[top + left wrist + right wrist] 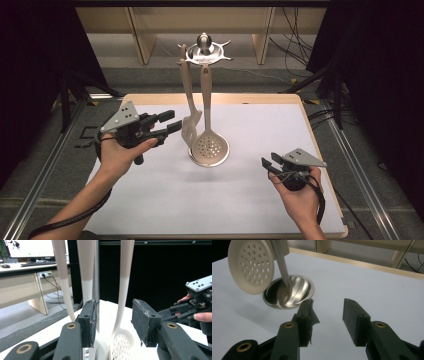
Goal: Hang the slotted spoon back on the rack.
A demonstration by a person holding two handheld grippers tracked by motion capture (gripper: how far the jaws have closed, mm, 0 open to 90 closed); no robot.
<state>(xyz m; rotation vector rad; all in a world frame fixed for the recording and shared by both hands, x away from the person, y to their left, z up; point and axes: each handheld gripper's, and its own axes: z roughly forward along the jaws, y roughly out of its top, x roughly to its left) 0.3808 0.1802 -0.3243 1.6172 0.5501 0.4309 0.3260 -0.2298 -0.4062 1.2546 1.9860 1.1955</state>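
The high view looks down from above the person's side, forward over the whole white table (210, 200). The left gripper view sits low and very close, facing the hanging skimmer (122, 340) and maybe a desk far behind. The right gripper view looks down from near the table. Both gripper views share the skimmer and the table.

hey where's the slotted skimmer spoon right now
In the high view the skimmer spoon hangs from the metal rack at the table's centre, right of the spatula, its bowl just above the round steel base.
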